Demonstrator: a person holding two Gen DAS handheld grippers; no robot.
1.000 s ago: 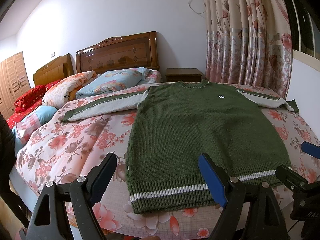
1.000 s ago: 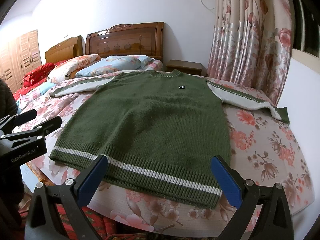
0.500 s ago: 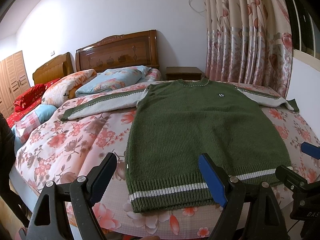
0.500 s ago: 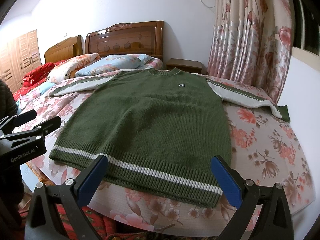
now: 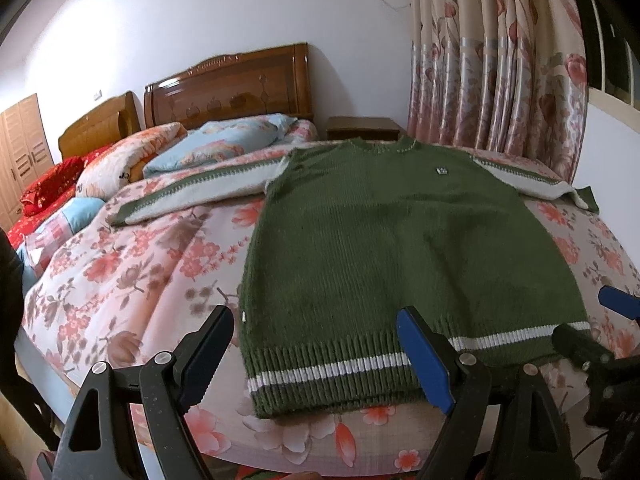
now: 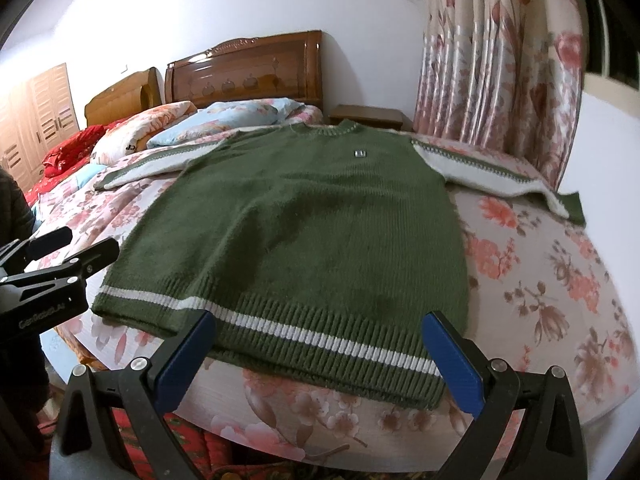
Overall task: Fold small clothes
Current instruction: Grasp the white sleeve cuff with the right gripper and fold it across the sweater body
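A green knitted sweater (image 5: 400, 248) is spread flat and face up on the floral bedspread (image 5: 132, 264), its long axis running from the striped hem at the near edge to the collar at the far side, with both pale sleeves laid outward. The left gripper (image 5: 320, 356) is held over the hem's left corner, the right gripper (image 6: 320, 356) over its right part, each angled downward and about equally near. Both are seen with jaws spread wide and nothing held; the pads appear clear of the knit, though the distorted view leaves this uncertain. No fold is yet made.
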